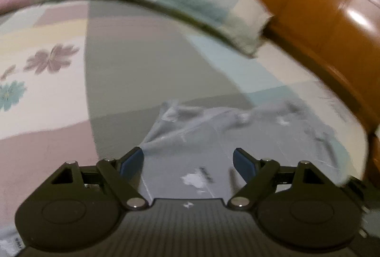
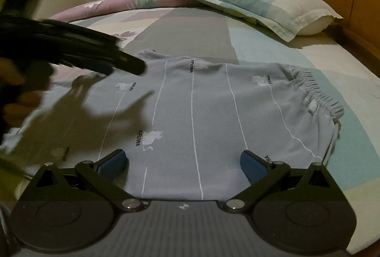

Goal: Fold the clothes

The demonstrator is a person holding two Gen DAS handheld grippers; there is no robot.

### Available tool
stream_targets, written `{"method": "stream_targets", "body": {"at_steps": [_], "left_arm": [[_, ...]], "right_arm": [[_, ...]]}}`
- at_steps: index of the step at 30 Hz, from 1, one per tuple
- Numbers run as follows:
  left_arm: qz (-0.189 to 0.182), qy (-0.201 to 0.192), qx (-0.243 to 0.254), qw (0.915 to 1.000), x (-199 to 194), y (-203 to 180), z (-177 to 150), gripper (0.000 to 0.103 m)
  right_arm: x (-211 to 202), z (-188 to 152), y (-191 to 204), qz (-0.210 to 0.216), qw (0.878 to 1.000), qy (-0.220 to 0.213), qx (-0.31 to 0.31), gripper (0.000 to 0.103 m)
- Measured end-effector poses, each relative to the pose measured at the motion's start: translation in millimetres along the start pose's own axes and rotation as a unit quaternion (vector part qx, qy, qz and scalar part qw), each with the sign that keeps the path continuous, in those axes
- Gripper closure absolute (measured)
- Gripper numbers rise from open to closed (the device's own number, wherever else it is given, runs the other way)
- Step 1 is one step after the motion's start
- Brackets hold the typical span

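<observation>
- Shorts (image 2: 209,119), grey with thin white stripes and small printed logos, lie spread flat on the bed (image 2: 351,128), elastic waistband toward the wooden headboard (image 2: 356,7).
- Beyond the shorts, a pastel patchwork pillow (image 2: 256,3) rests against the headboard.
- The right gripper (image 2: 182,165) hovers at the near edge of the shorts, jaws wide apart, holding nothing.
- The left gripper (image 1: 188,162), blurred, sits over the shorts' leg end, jaws spread and empty.

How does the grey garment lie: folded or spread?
Spread. The garment lies flat on the bed, its elastic waistband showing, no fold visible.
</observation>
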State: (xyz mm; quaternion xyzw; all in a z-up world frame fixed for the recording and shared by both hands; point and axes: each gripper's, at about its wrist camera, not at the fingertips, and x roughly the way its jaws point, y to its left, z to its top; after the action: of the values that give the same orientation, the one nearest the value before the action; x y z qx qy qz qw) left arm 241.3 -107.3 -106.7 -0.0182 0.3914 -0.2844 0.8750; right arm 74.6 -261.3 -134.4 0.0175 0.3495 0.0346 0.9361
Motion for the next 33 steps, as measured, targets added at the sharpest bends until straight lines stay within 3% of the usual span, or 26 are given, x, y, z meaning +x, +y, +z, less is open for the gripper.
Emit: {"method": "stream_targets", "body": {"at_steps": [7,12,15,18,20,26,33], "left_arm": [[-0.046,-0.023,-0.002,0.9987,-7,1,32,0.019],[-0.055,0.027,-0.034,0.9975,27,17,51,0.02],[-0.095,0.042,-0.057,0.993,29,23,47,0.02],[-0.096,0.026,-0.036,0.9944,19,17,40,0.02],[-0.114,0.038,-0.029,0.9924,21,14,38,0.02],[-0.105,0.053,-0.014,0.9929,32,12,40,0.02],[-0.167,0.084,-0.031,0.9819,50,23,53,0.013]], "right_arm": [[-4,-8,-4,0.015,1.0,-0.024,-0.007,0.0],[-5,-13,-5,0.021,0.999,-0.041,-0.01,0.0],[-6,-16,-7,0.028,0.998,-0.05,-0.014,0.0],[-6,-17,-8,0.03,0.998,-0.057,-0.017,0.0],[-6,-17,-8,0.031,0.998,-0.058,-0.017,0.0],[-4,-16,-7,0.029,0.998,-0.059,-0.016,0.0],[-2,-14,-6,0.026,0.998,-0.06,-0.016,0.0]]}}
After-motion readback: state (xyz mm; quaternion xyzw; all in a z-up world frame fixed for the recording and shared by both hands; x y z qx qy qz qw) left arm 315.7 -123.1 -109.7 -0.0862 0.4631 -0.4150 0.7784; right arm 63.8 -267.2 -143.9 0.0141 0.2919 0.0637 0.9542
